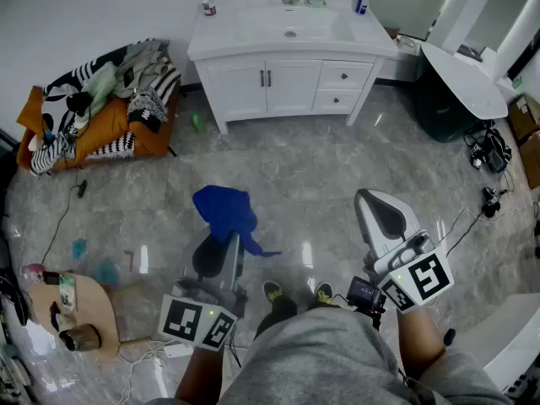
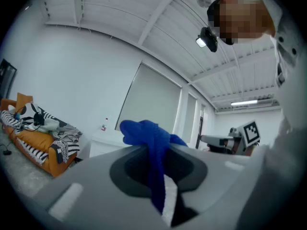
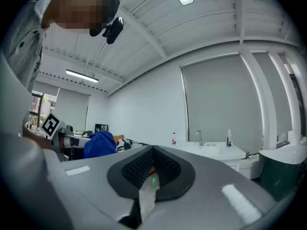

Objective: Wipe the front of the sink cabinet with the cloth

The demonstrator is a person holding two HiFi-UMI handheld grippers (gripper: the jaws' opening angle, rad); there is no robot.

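The white sink cabinet (image 1: pixel 287 83) stands against the far wall, well ahead of both grippers; in the right gripper view the sink cabinet (image 3: pixel 218 153) is small and far off. My left gripper (image 1: pixel 228 241) is shut on a blue cloth (image 1: pixel 224 213), which bunches above its tips and hangs down one side. In the left gripper view the blue cloth (image 2: pixel 152 150) is pinched between the jaws of the left gripper (image 2: pixel 154 153). My right gripper (image 1: pixel 371 199) is raised at the right, shut with nothing in it. Its jaws meet in the right gripper view, right gripper (image 3: pixel 152 151).
An orange sofa (image 1: pixel 139 137) piled with clothes sits at the left wall. A round wooden table (image 1: pixel 93 310) is at my near left. A white oval table (image 1: pixel 462 78) and cables (image 1: pixel 491 148) lie to the right. Bottles (image 1: pixel 207 0) stand on the cabinet top. A green item (image 1: pixel 197 122) lies on the floor.
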